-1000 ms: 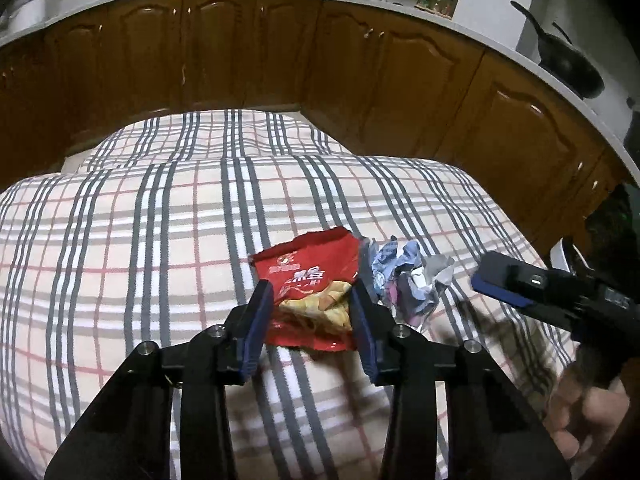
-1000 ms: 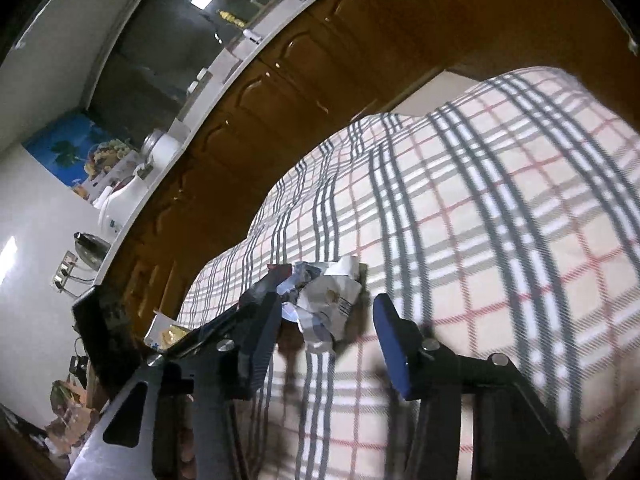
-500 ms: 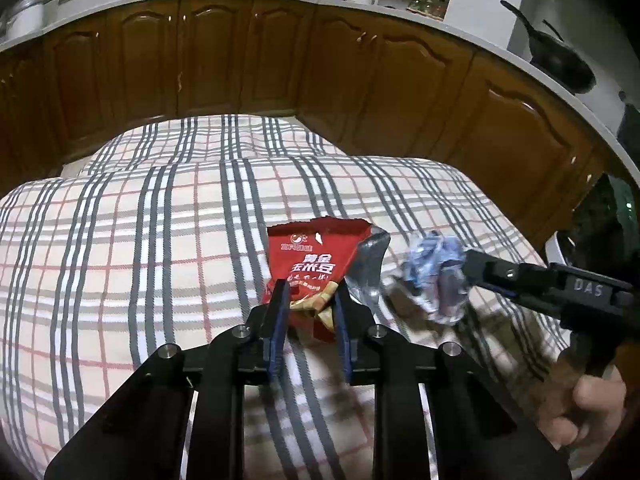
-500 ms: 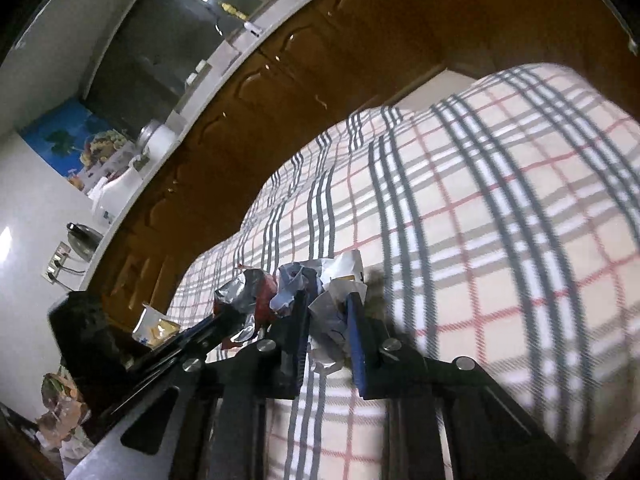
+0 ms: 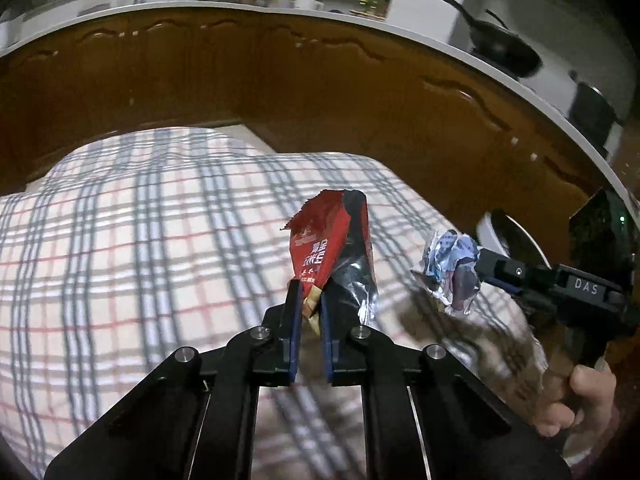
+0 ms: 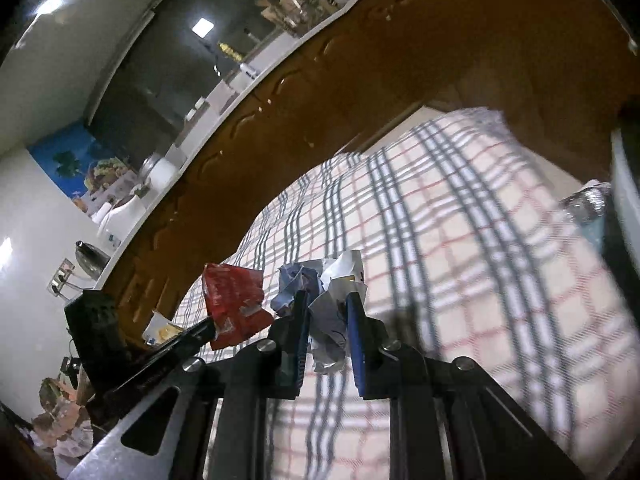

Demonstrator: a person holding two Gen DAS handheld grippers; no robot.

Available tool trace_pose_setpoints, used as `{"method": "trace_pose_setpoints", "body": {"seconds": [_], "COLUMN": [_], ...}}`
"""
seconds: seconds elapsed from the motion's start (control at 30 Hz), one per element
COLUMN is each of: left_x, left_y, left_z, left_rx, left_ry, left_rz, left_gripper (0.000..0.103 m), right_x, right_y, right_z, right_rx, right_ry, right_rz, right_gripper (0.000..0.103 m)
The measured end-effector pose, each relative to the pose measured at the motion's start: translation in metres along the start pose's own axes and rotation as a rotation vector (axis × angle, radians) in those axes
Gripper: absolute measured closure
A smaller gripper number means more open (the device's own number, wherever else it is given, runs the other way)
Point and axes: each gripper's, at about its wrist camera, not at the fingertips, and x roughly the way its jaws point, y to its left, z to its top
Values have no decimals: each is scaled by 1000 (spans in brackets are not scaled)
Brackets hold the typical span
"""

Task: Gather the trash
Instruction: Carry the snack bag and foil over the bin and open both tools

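Red snack bag (image 5: 330,248) sits centre of the left wrist frame, pinched at its bottom edge in my left gripper (image 5: 310,304), bag standing up off the plaid cloth (image 5: 140,240). Crumpled paper wad (image 6: 324,300) is lower centre of the right wrist frame, clamped in my right gripper (image 6: 326,312), also above the cloth. Bag and wad near each other, not touching. Brown cabinets (image 5: 280,88) across the top of the frame.
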Motion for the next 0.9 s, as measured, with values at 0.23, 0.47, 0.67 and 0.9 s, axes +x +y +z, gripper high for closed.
{"method": "trace_pose_setpoints", "body": {"seconds": [0.23,0.47,0.67,0.9], "left_x": [3,8,15,27], "left_y": [-51,-96,-130,-169], "left_z": [2,2,0,3], "left_rx": [66,114,141,177], "left_ry": [1,11,28,43], "left_rz": [-77,-133,-176,-213], "left_gripper": [97,97,97,97], "right_x": [-57,-97,-123,-160], "right_y": [-22,-51,-63,-85], "right_z": [-3,-6,-10,-8], "right_rx": [9,50,62,72], "right_ry": [-81,-146,-189,-259], "right_rz": [-50,-101,-139,-204], "right_gripper": [85,85,85,85]}}
